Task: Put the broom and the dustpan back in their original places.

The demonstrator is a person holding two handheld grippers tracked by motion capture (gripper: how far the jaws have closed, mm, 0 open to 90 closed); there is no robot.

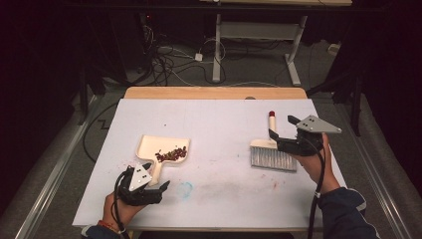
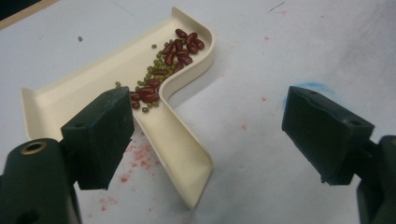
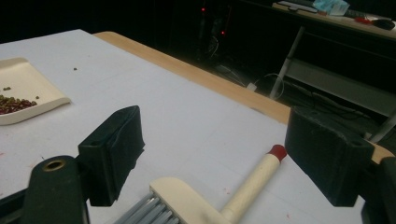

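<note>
Dustpan: cream plastic, flat on the white table at the left, its handle pointing toward the person.
Beans: dark red beans mixed with small green ones, heaped against the pan's back wall; one green bean lies loose on the table beyond the pan.
Brush: small hand brush with a cream head, grey bristles and a cream handle ending in a red tip; it lies on the table at the right, well apart from the dustpan.
Left gripper: held low near the table's near edge, jaws spread wide and gripping nothing; in the left gripper view the dustpan handle lies on the table between them, just beside the left jaw.
Right gripper: held above the brush with the hand behind it, jaws wide and free of the brush; in the right gripper view the brush handle lies below and between them.
Table marks: faint red specks and a blue smudge on the surface.
</note>
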